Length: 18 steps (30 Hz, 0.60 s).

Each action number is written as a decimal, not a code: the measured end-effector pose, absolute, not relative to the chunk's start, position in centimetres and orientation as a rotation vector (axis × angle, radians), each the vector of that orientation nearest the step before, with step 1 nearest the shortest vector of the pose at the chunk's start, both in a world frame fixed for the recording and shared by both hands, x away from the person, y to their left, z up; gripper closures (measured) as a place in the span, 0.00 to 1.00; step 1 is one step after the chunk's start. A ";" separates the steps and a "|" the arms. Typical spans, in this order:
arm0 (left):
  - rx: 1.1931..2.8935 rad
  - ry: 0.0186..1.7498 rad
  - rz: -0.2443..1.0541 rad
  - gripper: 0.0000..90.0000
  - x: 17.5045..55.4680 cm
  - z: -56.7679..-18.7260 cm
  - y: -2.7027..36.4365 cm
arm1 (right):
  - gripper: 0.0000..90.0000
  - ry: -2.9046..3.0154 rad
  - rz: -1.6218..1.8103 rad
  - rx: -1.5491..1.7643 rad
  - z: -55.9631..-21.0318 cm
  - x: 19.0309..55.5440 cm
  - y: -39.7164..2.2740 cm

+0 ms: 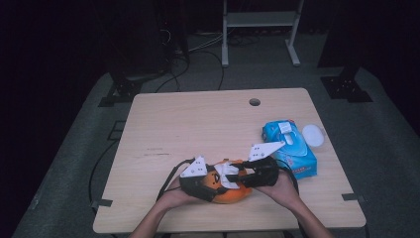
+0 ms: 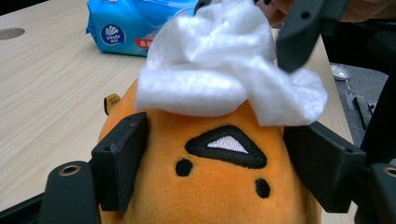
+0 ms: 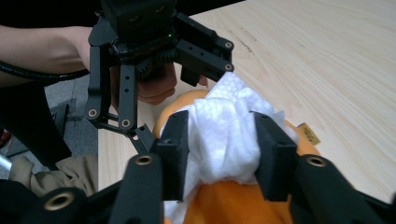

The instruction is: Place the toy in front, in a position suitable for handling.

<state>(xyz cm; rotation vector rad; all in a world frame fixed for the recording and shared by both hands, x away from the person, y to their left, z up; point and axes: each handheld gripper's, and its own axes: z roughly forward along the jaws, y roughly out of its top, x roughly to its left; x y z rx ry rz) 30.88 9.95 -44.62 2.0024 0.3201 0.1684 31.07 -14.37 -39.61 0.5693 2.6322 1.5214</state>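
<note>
Wooden table, lower middle: left gripper (image 2: 215, 172) is clamping the plush (image 2: 219, 186), right gripper (image 3: 224, 149) pinching the wipe (image 3: 224, 135) on top.

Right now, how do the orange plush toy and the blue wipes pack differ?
The round orange plush toy with a stitched face sits clamped between the left gripper jaws; the blue plastic wipes pack lies free, untouched, farther right on the wooden table. The toy is soft and rounded; the pack is flat and rectangular. A crumpled white wipe lies on the toy, between the right gripper jaws; the pack's top carries none. Both rest on the table.
</note>
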 end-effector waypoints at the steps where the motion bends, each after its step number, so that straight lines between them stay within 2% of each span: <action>1: 2.003 0.320 0.169 0.26 30.9 -44.6 9.9 | 0.60 2.639 1.514 0.562 -39.7 31.1 -14.1; 7: 2.016 0.315 0.175 0.25 30.8 -44.6 9.8 | 0.57 2.615 1.404 0.507 -40.1 30.7 -12.7; 13: 2.039 0.321 0.166 0.21 31.0 -44.2 10.0 | 0.74 2.578 1.341 0.487 -40.7 30.5 -12.3; 18: 2.052 0.364 0.146 0.16 31.2 -43.1 11.0 | 0.78 2.564 1.361 0.507 -41.0 30.4 -12.6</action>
